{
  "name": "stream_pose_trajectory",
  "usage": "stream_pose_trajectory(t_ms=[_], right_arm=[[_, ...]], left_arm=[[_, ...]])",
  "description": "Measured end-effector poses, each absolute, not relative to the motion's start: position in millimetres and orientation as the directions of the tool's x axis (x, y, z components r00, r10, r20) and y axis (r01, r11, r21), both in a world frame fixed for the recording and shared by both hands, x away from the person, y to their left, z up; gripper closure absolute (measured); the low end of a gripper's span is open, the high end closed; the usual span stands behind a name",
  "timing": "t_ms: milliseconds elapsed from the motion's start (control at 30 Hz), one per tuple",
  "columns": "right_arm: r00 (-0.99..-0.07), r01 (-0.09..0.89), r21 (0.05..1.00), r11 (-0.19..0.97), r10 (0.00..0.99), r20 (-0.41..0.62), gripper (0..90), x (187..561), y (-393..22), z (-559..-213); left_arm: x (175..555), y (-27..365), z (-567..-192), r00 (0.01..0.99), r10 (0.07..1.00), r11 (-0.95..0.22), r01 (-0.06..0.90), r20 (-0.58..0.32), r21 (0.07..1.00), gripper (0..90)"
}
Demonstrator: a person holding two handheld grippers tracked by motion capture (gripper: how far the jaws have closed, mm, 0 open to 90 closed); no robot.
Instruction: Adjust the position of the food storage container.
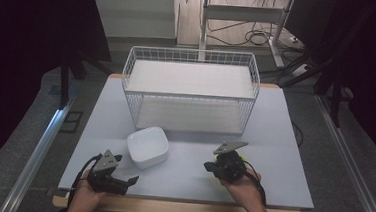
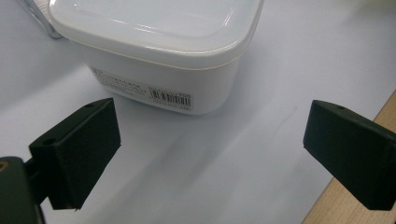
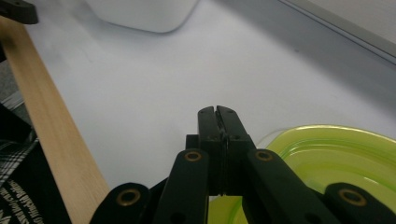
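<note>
A white square container [image 1: 147,146] with a lid stands on the table in front of the wire basket. In the left gripper view the white container [image 2: 159,51] shows a barcode label, just beyond my left gripper [image 2: 210,135], whose jaws stand wide apart with nothing between them. From above, my left gripper [image 1: 126,181] lies at the front left and points toward the container. At the front right my right gripper [image 1: 208,166] points left. Its jaws [image 3: 217,114] are pressed together, with nothing seen between them. A yellow-green translucent lid [image 3: 336,156] lies just beneath and beside it.
A white wire basket [image 1: 191,93] with a white shelf stands at the back middle of the pale table [image 1: 283,143]. The wooden front edge [image 3: 51,140] runs close to both hands. Beyond the table are cables and a metal frame on the floor.
</note>
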State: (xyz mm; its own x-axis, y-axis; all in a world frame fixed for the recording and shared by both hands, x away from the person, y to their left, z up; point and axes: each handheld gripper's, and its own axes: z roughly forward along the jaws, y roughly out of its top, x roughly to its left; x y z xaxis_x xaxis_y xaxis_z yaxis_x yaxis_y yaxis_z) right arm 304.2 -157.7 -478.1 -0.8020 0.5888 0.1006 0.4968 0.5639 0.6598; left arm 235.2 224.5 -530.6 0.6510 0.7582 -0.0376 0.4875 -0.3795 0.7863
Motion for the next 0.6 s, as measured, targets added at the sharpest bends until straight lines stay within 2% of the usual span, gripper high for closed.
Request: stream_pose_trajectory(t_ms=[600], right_arm=[[-0.664, 0.592, 0.672, 0.445, 0.742, 0.094, 88.7, 315, -237, -474]], left_arm=[[235, 223, -530, 0.649, 0.759, -0.379, 0.501, -0.049, 0.778, 4.9]])
